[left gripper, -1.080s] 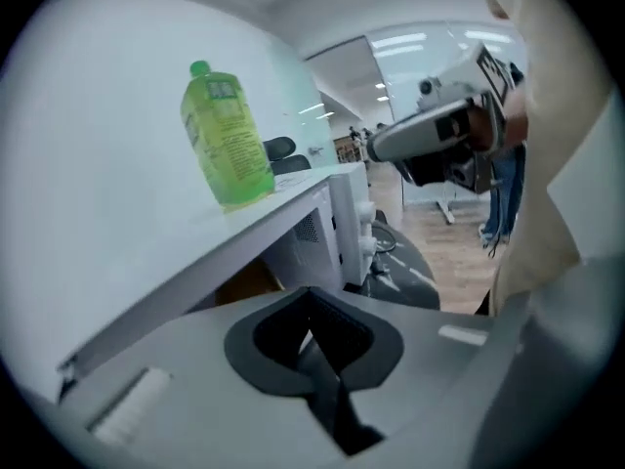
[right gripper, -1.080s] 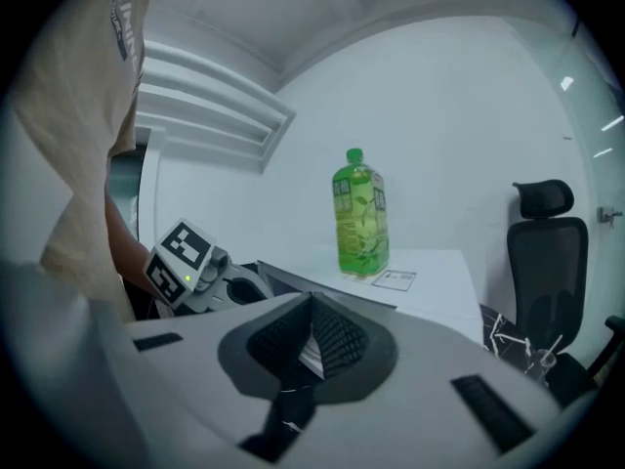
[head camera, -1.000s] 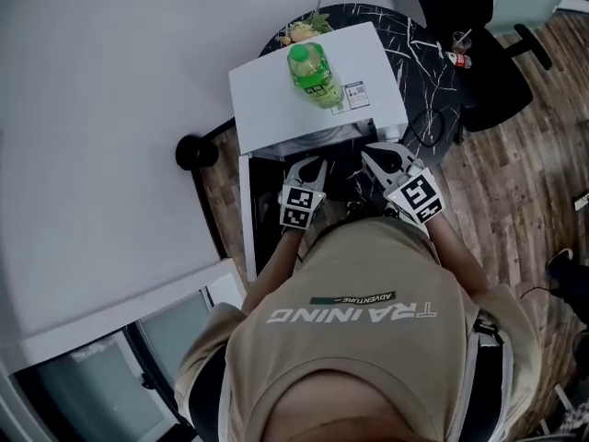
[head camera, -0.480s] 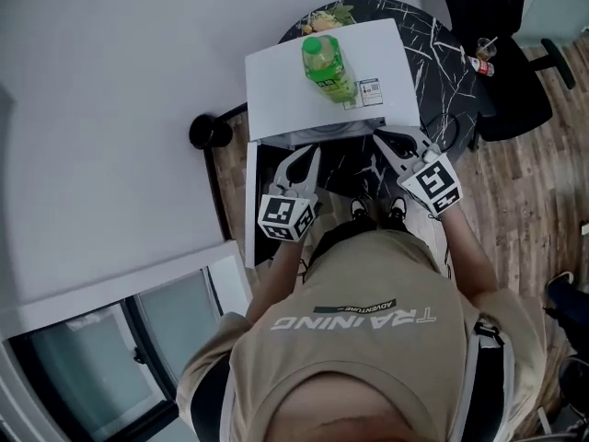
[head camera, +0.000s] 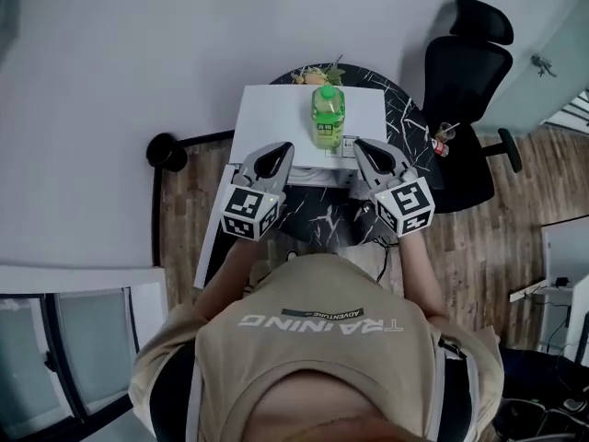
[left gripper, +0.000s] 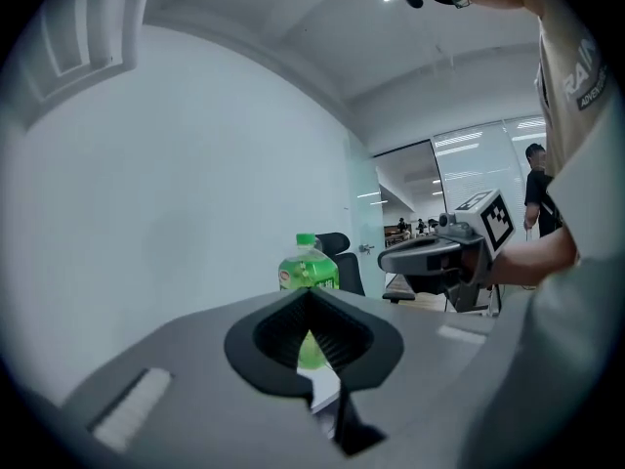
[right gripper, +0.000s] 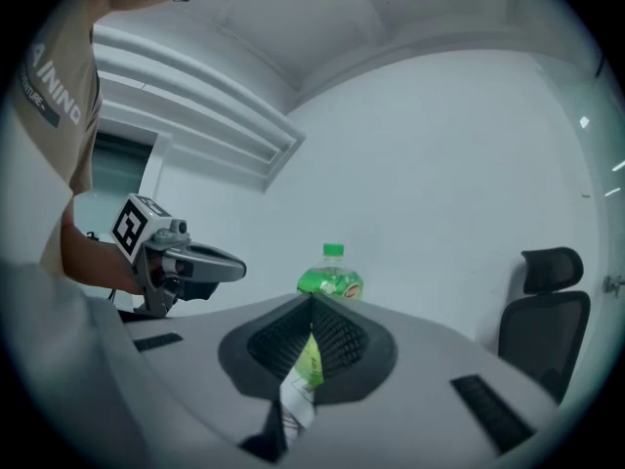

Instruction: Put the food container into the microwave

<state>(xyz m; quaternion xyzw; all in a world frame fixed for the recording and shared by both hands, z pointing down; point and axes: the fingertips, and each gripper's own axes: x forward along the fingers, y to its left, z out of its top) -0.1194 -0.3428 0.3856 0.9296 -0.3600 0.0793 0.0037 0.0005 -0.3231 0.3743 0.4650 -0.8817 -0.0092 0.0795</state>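
Observation:
The white microwave (head camera: 276, 118) stands on a black marbled round table (head camera: 405, 122), and its door (head camera: 210, 247) hangs open at the left. No view shows the food container, and the microwave's inside is hidden from above. My left gripper (head camera: 279, 151) is shut and empty, held just before the microwave's front top edge. My right gripper (head camera: 361, 145) is shut and empty too, at the front right corner. In the left gripper view the shut left gripper (left gripper: 311, 297) points at a green bottle (left gripper: 308, 272). The right gripper (right gripper: 312, 301) aims at the same bottle (right gripper: 330, 279).
The green bottle (head camera: 327, 116) stands upright on top of the microwave near its front edge. A black office chair (head camera: 465, 63) is to the right of the table. A round black object (head camera: 166, 151) sits on the wood floor at the left, near the white wall.
Both grippers have risen from in front of the microwave's opening up to its top front edge. The head view has pulled up and back, so more of the room shows.

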